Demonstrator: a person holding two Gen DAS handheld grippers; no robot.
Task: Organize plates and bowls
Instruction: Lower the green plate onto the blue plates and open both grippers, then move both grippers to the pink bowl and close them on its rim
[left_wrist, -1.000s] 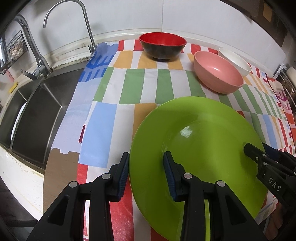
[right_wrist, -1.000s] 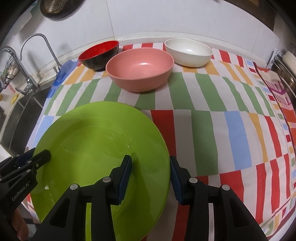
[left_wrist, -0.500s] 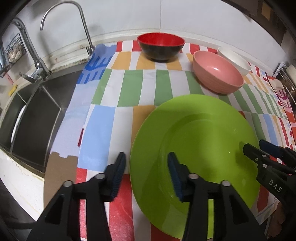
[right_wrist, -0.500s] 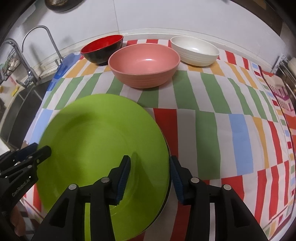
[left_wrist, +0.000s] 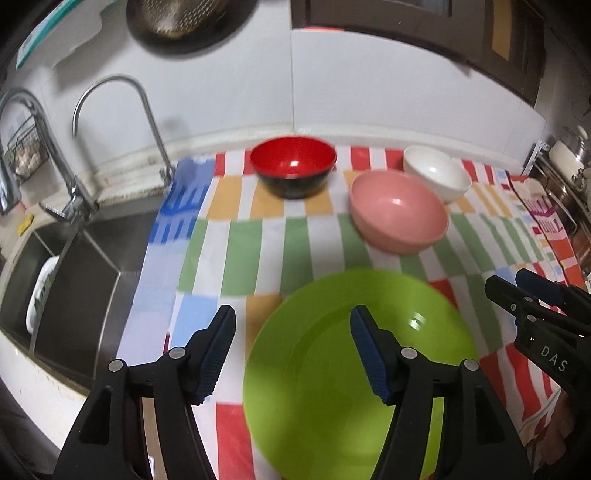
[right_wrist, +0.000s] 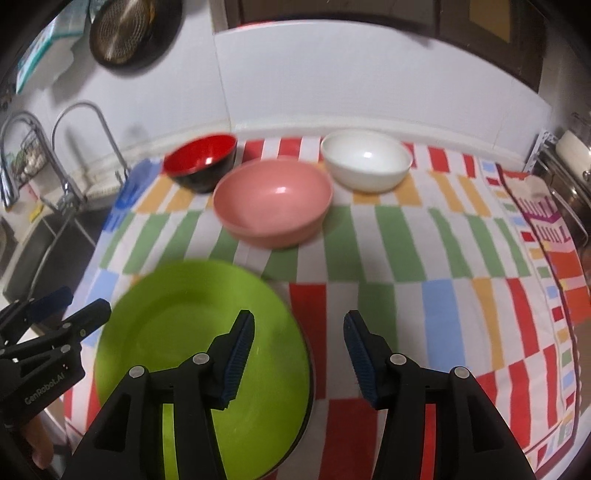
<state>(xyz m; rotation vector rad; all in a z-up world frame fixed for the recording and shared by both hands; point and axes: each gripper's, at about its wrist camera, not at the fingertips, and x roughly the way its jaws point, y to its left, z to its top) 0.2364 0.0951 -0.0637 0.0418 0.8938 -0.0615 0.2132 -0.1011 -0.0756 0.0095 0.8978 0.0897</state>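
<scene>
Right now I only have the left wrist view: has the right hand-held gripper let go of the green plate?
Observer: Yes. The right hand-held gripper has just been opening its jaws. The rim of the green plate lies under the gap, and neither pad touches it.
Operator: Is anything under that plate?
Observer: A dark edge shows beneath its right rim. It may be a second plate, but I cannot tell.
Operator: Is there room on its right side?
Observer: The striped cloth there is bare as far as its edge.
</scene>
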